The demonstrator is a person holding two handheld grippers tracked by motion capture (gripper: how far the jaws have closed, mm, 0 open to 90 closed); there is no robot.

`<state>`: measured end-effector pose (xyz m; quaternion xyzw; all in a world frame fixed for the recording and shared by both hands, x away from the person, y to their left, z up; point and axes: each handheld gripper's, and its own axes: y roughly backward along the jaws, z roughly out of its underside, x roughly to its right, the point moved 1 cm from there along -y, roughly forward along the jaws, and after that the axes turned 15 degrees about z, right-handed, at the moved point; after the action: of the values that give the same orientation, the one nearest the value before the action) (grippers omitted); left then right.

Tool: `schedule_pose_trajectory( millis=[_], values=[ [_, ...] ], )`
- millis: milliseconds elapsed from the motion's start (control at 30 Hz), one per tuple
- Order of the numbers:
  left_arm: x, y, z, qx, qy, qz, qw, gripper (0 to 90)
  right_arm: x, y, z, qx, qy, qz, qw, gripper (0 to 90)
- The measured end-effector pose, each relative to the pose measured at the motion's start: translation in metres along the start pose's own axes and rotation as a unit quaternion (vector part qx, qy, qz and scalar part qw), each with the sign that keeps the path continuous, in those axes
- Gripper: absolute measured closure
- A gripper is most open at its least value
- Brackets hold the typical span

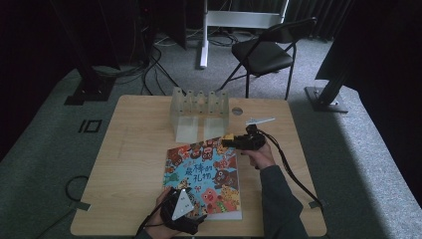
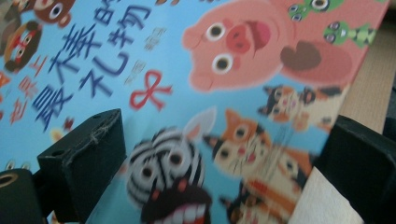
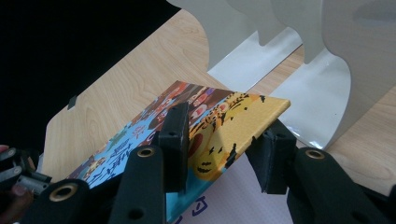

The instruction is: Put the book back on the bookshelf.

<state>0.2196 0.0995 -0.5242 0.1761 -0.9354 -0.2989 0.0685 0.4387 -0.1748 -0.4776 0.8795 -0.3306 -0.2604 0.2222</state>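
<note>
A colourful picture book point(image 1: 204, 172) with cartoon animals on its cover lies on the wooden table point(image 1: 129, 149), right of the middle. My right gripper point(image 1: 228, 141) is at the book's far right corner. In the right gripper view one jaw rests on top of the cover point(image 3: 224, 116) and the other under it, so my right gripper point(image 3: 224, 140) is shut on that raised corner, with a white page below. My left gripper point(image 1: 185, 195) hovers over the book's near left part. Its jaws stand wide apart in the left gripper view, my left gripper point(image 2: 219, 154) open above the cover point(image 2: 224, 70).
A pale slotted rack point(image 1: 199, 107) stands at the back of the table, just beyond the book; its curved white panels point(image 3: 280, 70) rise close behind the held corner. A small white strip point(image 1: 260, 121) lies to the rack's right. A black folding chair point(image 1: 263, 50) stands past the table.
</note>
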Motion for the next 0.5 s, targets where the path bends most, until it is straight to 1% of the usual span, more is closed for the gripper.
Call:
schedule_pose_trajectory(
  millis=[67, 100, 200, 233, 333, 433, 467, 500],
  values=[
    [-0.002, 0.007, 0.004, 0.006, 0.008, 0.003, 0.9999, 4.3, 0.0, 0.0, -0.001, 0.0, 0.001, -0.001, 1.0, 61.7],
    [-0.002, 0.009, 0.004, 0.007, 0.009, 0.003, 0.9999, 4.2, 0.0, 0.001, -0.001, 0.002, -0.002, -0.006, 1.0, 62.2],
    [-0.001, 0.015, 0.008, 0.0, 0.007, -0.001, 1.0, 4.4, -0.001, 0.001, -0.001, 0.002, 0.0, -0.005, 1.0, 62.2],
    [-0.001, 0.017, 0.01, -0.001, 0.009, 0.001, 1.0, 4.4, 0.0, 0.001, -0.001, 0.001, 0.0, -0.005, 1.0, 62.3],
    [-0.005, 0.027, 0.015, 0.008, 0.025, 0.003, 0.9997, 5.4, 0.0, 0.001, -0.001, 0.0, 0.001, -0.006, 1.0, 62.5],
    [-0.016, 0.036, 0.019, 0.021, 0.044, 0.003, 0.9988, 5.6, 0.0, 0.001, -0.002, 0.001, 0.001, -0.007, 1.0, 62.5],
    [-0.02, 0.037, 0.02, 0.024, 0.051, -0.002, 0.9984, 5.9, 0.0, 0.001, -0.002, 0.001, 0.001, -0.007, 1.0, 62.4],
    [-0.024, 0.039, 0.02, 0.026, 0.055, -0.003, 0.9981, 5.9, 0.0, 0.001, -0.002, 0.001, 0.0, -0.007, 1.0, 62.4]
  ],
)
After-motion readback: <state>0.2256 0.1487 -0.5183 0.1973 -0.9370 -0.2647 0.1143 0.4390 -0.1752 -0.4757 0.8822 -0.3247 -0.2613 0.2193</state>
